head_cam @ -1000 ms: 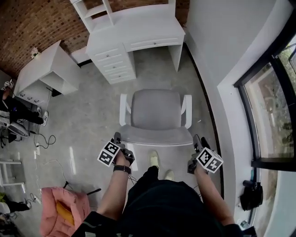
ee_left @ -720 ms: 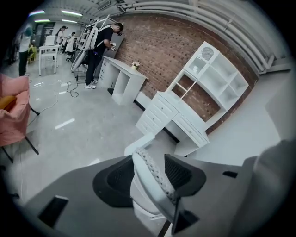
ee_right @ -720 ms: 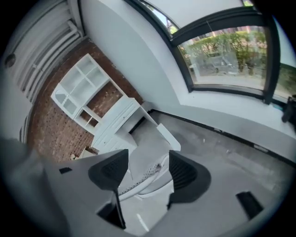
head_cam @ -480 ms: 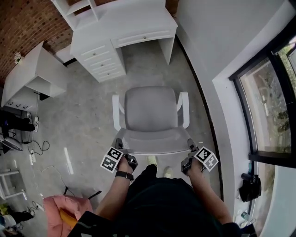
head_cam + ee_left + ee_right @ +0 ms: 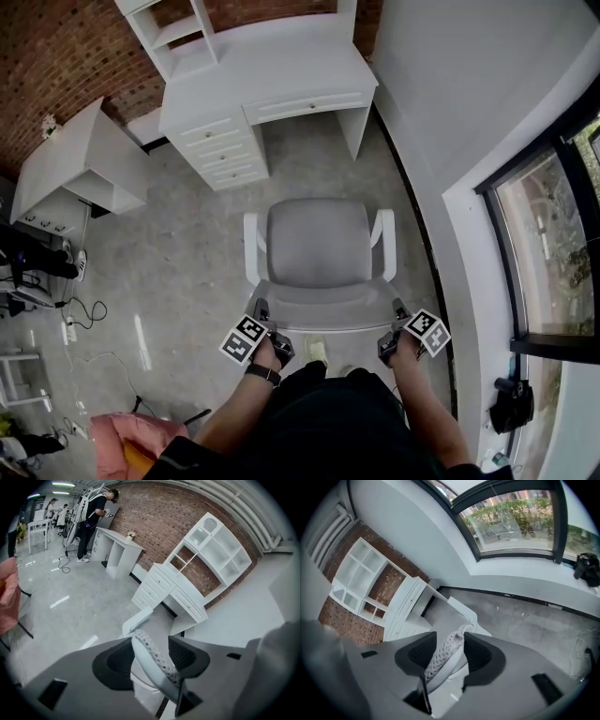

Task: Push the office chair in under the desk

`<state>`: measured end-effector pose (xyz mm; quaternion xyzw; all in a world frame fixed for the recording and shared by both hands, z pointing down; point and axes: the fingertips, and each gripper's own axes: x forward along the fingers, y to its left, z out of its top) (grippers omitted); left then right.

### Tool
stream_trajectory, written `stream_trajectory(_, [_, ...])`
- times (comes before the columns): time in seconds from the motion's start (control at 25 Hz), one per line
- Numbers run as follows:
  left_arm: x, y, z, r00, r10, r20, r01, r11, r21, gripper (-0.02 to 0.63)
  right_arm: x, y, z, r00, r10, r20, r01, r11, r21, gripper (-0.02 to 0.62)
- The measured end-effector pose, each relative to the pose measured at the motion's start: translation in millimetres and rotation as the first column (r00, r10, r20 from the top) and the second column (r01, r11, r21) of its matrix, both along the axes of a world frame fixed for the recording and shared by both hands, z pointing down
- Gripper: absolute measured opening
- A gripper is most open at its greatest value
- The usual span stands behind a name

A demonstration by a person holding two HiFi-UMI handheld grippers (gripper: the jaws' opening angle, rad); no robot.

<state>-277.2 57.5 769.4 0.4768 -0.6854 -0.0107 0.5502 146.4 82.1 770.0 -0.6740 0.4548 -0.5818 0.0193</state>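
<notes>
A grey office chair (image 5: pixel 323 239) with white armrests stands on the concrete floor, facing the white desk (image 5: pixel 272 61) and its open knee space. Its backrest top (image 5: pixel 323 314) is nearest me. My left gripper (image 5: pixel 262 309) straddles the left end of that perforated rim (image 5: pixel 157 660); its jaws have just been opening and stand open around it. My right gripper (image 5: pixel 398 309) is at the right end, and its jaws have just been closing on the rim (image 5: pixel 440 658), which runs slantwise between the pads.
A drawer stack (image 5: pixel 220 145) fills the desk's left side. A second white desk (image 5: pixel 80 155) stands to the left, with cables (image 5: pixel 56 309) and a pink seat (image 5: pixel 122 441) nearby. The wall and window (image 5: pixel 553 234) run close along the chair's right. People stand far back (image 5: pixel 93 517).
Both grippers have come down and forward from just behind the backrest onto its top corners. The chair stands where it did in front of the desk.
</notes>
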Motion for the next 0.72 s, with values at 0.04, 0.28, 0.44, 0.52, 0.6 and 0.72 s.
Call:
stream_trajectory(0.04, [-1, -4, 0, 1.0, -0.001, -0.002, 0.001, 1.0, -0.001, 0.215, -2, -5, 0, 1.0, -0.009, -0.001, 0.009, 1.0, -0.001, 0.161])
stream_trajectory(0.28, [-10, -38, 3, 0.999, -0.033, 0.001, 0.033, 0.999, -0.011, 0.193, -9, -31, 3, 1.0, -0.019, 0.02, 0.019, 1.0, -0.008, 0.166])
stream_trajectory(0.44, [-8, -65, 2, 1.0, -0.012, 0.0, 0.012, 1.0, -0.012, 0.19, -5, -52, 3, 1.0, -0.011, 0.016, 0.012, 1.0, -0.013, 0.169])
stream_trajectory(0.52, [-4, -78, 3, 1.0, -0.003, -0.005, 0.003, 1.0, -0.007, 0.192, -2, -67, 4, 0.999, -0.03, 0.016, 0.03, 1.0, -0.009, 0.169])
stream_trajectory(0.6, [1, -93, 4, 1.0, 0.002, -0.009, -0.002, 1.0, 0.004, 0.202, 2, -85, 4, 0.998, -0.053, 0.023, 0.053, 0.999, -0.005, 0.175])
stream_trajectory(0.72, [11, -116, 6, 1.0, 0.013, -0.011, -0.013, 1.0, -0.015, 0.202, 11, -109, 4, 0.997, -0.074, 0.018, 0.074, 0.997, -0.025, 0.173])
